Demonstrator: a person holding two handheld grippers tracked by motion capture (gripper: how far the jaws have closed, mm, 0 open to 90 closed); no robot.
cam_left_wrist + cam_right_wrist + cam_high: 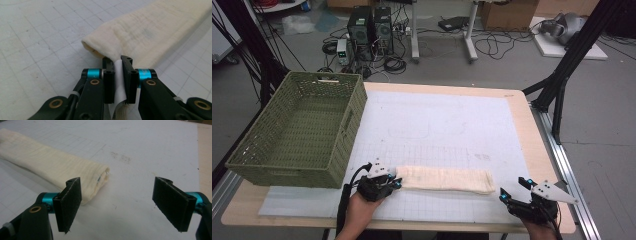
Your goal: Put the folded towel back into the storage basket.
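Cream cloth (446, 179), folded into one long strip, lies across the front of the desk (522, 125) on the white grid mat (437, 120), w/ the green woven basket (299, 127) just beside its left end. Left gripper (117, 65) is clamped on that left end: jaws nearly together, a pinch of fabric plus a white tag squeezed between the pads. Right gripper (117, 195) sits just off the cloth's right end, jaws spread wide, nothing between them; the cloth's open end lies in front of its left pad (70, 203).

Step in hand looks like securing both ends to lift or fold the strip. To do it well: keep the left pinch firm & low, don't tug yet, or the layers may slide apart. Bring the right gripper over the end so both pads straddle all layers, then close fully before any lift. Raise both ends together & level, so the strip doesn't sag or unroll.

Count: 1 cloth, 1 basket, 1 mat, 2 grippers.
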